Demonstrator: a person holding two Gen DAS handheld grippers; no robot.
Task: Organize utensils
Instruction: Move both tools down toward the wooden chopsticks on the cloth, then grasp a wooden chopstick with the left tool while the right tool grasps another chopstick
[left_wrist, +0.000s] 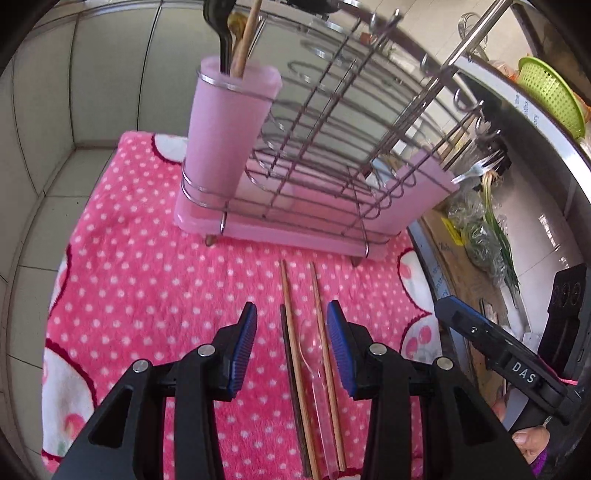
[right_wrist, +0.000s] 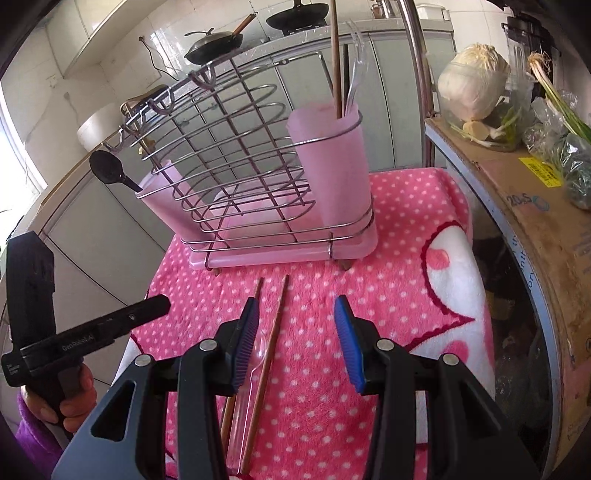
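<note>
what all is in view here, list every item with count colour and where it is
chopsticks: three loose, two light wood and one dark, on the blanket in front of the rack
clear plastic spoon: one, transparent, among the loose chopsticks
drying rack: one, chrome wire on a pink tray, at the far side of the blanket
pink cups: two, one at each end of the rack, both holding utensils
black spoon: one, in the left-end cup
blanket: one, pink with white dots, under everything
cardboard box: one, brown, right, vegetables on top
green basket: one, upper right
left gripper: open, above the loose utensils
right gripper: open, empty
</note>
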